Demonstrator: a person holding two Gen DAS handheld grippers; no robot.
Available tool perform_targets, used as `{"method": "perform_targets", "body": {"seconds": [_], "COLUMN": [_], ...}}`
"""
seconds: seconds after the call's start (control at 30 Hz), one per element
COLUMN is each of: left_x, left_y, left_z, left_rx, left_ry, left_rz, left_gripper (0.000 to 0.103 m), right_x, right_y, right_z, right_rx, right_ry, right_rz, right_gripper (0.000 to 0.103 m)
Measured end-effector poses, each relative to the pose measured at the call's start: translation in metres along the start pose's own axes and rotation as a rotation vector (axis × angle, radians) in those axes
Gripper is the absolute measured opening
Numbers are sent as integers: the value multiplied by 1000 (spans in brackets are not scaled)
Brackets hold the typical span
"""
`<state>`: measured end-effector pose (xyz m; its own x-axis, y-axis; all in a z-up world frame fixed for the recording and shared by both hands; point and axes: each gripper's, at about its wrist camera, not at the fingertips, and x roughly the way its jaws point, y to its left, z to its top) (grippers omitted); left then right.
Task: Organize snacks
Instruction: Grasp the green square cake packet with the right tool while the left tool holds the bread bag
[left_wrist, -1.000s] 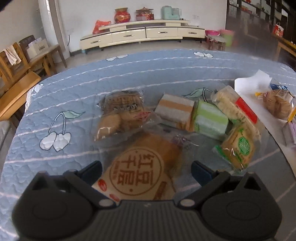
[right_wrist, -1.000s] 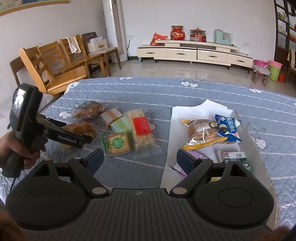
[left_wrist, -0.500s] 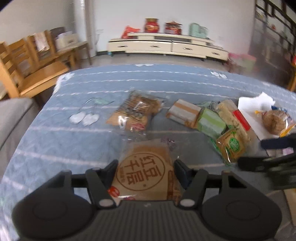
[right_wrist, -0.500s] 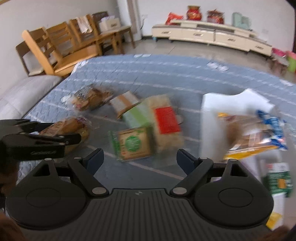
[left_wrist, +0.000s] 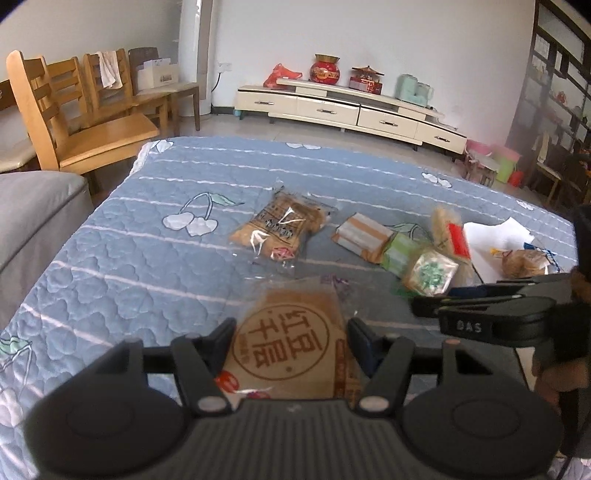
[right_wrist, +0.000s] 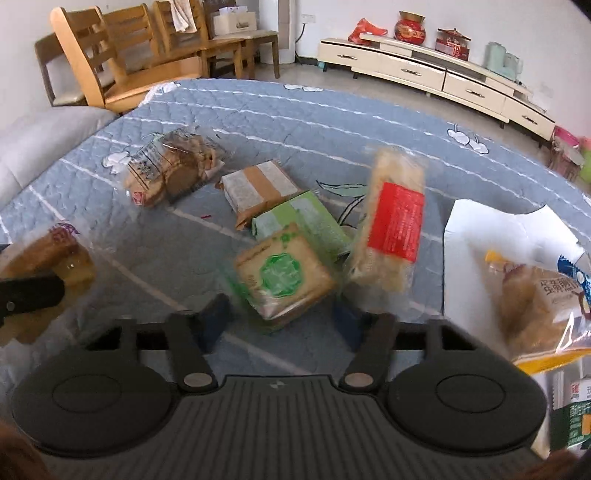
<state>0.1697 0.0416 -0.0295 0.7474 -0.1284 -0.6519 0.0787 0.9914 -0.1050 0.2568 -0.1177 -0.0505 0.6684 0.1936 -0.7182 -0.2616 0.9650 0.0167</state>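
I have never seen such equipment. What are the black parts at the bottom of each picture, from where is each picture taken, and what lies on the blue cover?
There is no robot. A person holds one tool in each hand, and each tool has two fingers and a wide-angle camera that looks along them. The black parts are the tool itself. One picture comes from the left hand-held gripper, closed on a brown stamped pastry packet. The other comes from the right hand-held gripper, closed on a green-labelled cake packet. On the blue quilted cover also lie a biscuit bag, a brown-striped box, a green box and a long red-labelled packet. A white paper holds a bread packet.
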Motion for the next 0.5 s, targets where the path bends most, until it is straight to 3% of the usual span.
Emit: {"method": "perform_targets", "body": {"seconds": [0.13, 0.27, 0.37, 0.43, 0.5], "left_x": [-7, -14, -17, -20, -21], "left_y": [1, 2, 4, 4, 5], "left_z": [-3, -5, -6, -7, -7], "left_rx": [-3, -11, -20, -16, -13], "left_ry": [-9, -14, -15, -18, -18], "left_rz": [6, 7, 2, 4, 0], "left_gripper": [64, 64, 64, 64, 64], "right_x": [-21, -38, -32, -29, -27], "right_y": [3, 7, 7, 2, 2], "right_z": [-10, -21, -22, -21, -20], "right_rx": [-13, 13, 39, 91, 92], "right_ry": [-31, -49, -32, -29, -46], "right_rz": [49, 112, 114, 114, 73], "right_gripper": [29, 31, 61, 96, 103]}}
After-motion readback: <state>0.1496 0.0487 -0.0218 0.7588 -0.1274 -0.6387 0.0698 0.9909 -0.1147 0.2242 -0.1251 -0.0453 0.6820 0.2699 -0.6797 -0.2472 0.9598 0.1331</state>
